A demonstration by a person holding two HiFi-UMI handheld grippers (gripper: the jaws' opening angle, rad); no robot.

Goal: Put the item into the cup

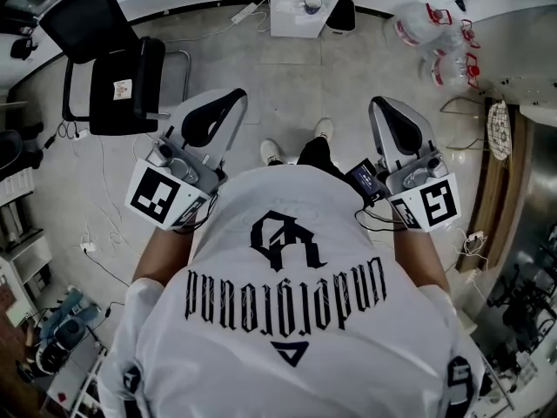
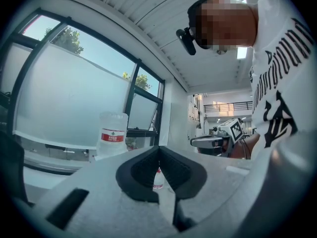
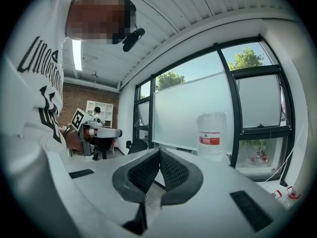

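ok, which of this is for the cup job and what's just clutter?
Job: left claw, right claw (both shut, empty); possibly the cup-like thing on the white table, too small to tell.
Clutter: black office chair, water jugs, power strip.

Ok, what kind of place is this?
Probably an office or lab workroom, going by the black office chair, the big water jugs and the tall windows.

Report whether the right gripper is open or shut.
Shut: the right gripper has its fingers touching at the tips, nothing between them.
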